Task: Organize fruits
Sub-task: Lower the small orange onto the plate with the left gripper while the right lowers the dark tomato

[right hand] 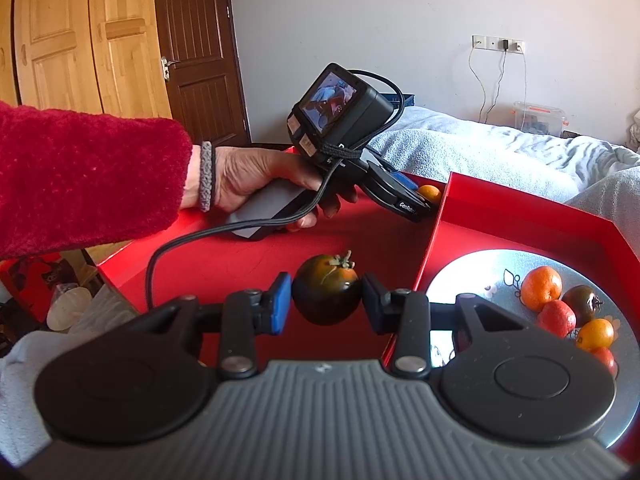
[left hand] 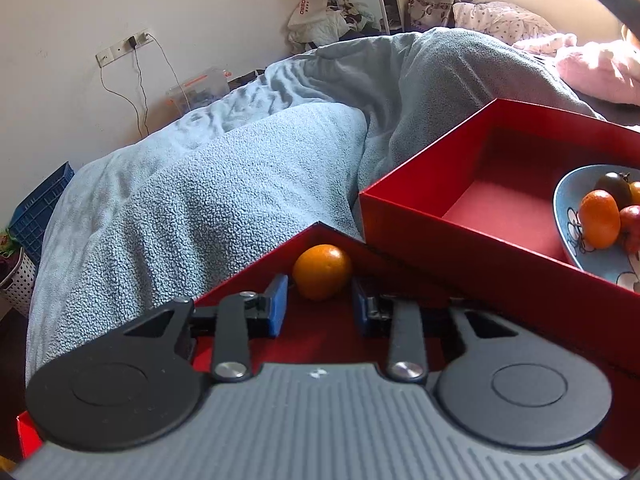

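My left gripper (left hand: 320,308) is open inside a shallow red tray (left hand: 256,272), its blue pads just short of an orange (left hand: 322,271) lying in the tray's far corner. In the right wrist view the left gripper (right hand: 416,196) reaches that same orange (right hand: 429,194). My right gripper (right hand: 326,302) is shut on a dark green-brown tomato (right hand: 326,294), held above the red tray (right hand: 224,264). A blue plate (right hand: 472,276) in a deeper red box (right hand: 520,208) holds several oranges and tomatoes; the plate also shows in the left wrist view (left hand: 568,208).
Both red containers sit on a bed with a rumpled blue blanket (left hand: 224,168). A pink blanket (left hand: 600,68) lies at the far right. A blue crate (left hand: 40,208) and a white basket (left hand: 16,284) stand beside the bed. A dark door (right hand: 196,48) and wardrobe (right hand: 80,36) are behind.
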Tool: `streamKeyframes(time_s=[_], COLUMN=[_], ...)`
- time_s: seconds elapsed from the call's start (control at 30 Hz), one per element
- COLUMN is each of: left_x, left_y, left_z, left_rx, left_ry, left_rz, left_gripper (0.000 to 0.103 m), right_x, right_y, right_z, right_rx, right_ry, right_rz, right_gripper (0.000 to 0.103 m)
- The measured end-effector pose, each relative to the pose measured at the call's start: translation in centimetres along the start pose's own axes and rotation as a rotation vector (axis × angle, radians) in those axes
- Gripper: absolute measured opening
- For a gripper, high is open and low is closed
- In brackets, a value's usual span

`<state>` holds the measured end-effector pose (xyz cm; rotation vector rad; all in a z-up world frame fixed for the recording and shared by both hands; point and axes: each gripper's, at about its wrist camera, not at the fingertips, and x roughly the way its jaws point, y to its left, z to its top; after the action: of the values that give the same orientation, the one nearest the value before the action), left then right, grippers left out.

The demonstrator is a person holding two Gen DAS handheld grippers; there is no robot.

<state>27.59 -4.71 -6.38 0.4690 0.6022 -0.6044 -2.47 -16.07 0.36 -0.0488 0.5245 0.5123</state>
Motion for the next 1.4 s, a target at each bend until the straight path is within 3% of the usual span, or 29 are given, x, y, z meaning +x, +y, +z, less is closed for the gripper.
streamKeyframes(time_s=[0.37,0.63,0.83,1.1,1.27,1.4], left_x=[-3.9,-10.0,-14.9,-18.2,-17.2,-15.2], left_y=[-1.3,-1.4,-3.5,-9.7,-14.5,-18.1], left_z=[-0.5,-0.8,0.4,2.6,3.1,2.4], left_rx=[0.025,0.012,0.022,0.053,0.017,-0.016], left_ry=[0.029,0.02,-0.027,-0.097,-0.107,-0.07], left_rz=[0.031,0.114,0.125,0.051,-0.037,-0.086], left_gripper=[0.038,0.036,0.036,0.036,0.036,0.036], right_x=[-0.6,-2.8,-5.4,-8.8,-9.1,-7.5], right_y=[0.3,1.6,1.5,-1.5,-5.1,-8.1], right_z=[0.2,1.0,0.5,-1.0,-2.9,-3.9], right_rx=[-0.003,-0.006,0.02,0.075,0.138,0.179], right_ry=[-0.02,-0.063,-0.085,-0.101,-0.062,-0.006], right_rz=[-0.033,-0.048,-0.091,-0.227,-0.329,-0.374], right_gripper=[0.042,0.042,0.042,0.042,0.042,0.042])
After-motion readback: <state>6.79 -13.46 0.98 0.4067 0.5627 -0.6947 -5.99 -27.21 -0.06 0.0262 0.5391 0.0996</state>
